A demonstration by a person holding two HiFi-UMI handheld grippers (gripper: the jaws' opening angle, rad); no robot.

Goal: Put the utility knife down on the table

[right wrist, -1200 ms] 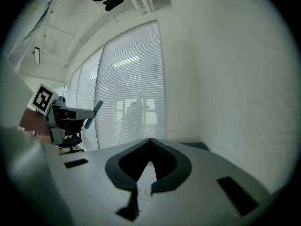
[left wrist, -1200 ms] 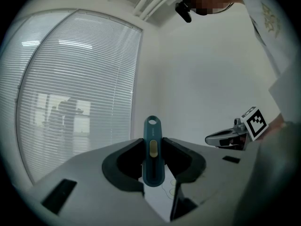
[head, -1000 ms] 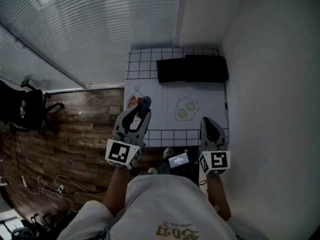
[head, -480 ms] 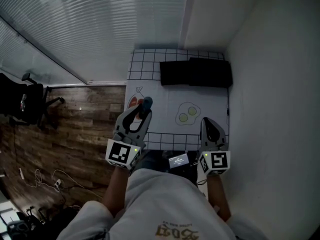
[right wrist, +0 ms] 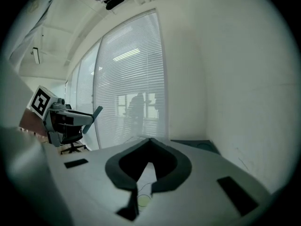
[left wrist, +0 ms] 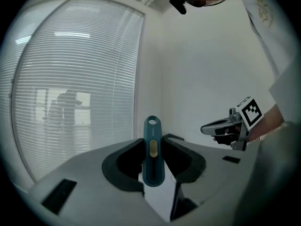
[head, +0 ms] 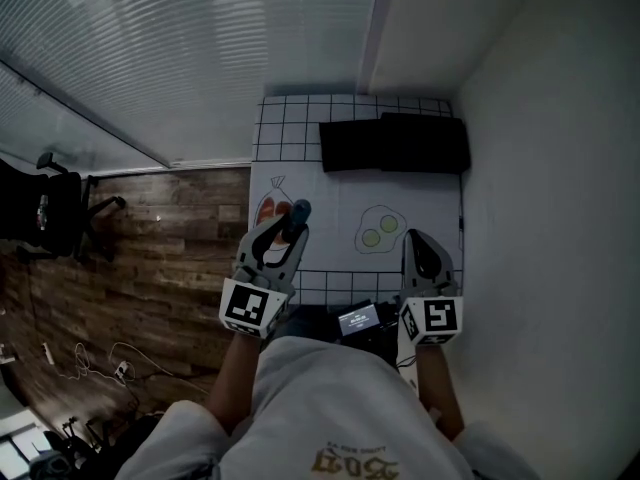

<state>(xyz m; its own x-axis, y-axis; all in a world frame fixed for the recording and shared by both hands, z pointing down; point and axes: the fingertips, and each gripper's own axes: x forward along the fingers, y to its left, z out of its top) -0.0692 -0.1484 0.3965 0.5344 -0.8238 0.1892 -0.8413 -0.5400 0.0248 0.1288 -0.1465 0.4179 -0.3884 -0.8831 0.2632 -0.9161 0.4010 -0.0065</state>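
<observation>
Jaws of the left gripper (head: 285, 236) are clamped on the utility knife (left wrist: 153, 154), a slim teal tool with a pale slider on its face and a loop hole at its far end. The knife lies along the line of the jaws, so its far end sticks out past their tips, which leaves that end free to meet a surface first. In the head view the knife hangs over the near left part of the table (head: 335, 200), close to its left edge and beside a printed sketch on the white, grid-bordered cover. How high it sits above the cover cannot be read, but the left gripper view looks out level toward the blinds (left wrist: 70, 88) and the wall, not down, so I judge it is held clear of the table and not yet set down. The right gripper (head: 416, 244) waits over the near right part of the table, well apart from the knife, with its jaws together and nothing between them; it seems parked there to stay out of the way. An egg drawing (head: 377, 230) lies between the two grippers, and a dark flat object (head: 395, 143) fills the far end. The open cover just beyond the knife looks like the natural landing place. Lowering the knife and laying it flat before the jaws part would keep it from dropping or rolling.
</observation>
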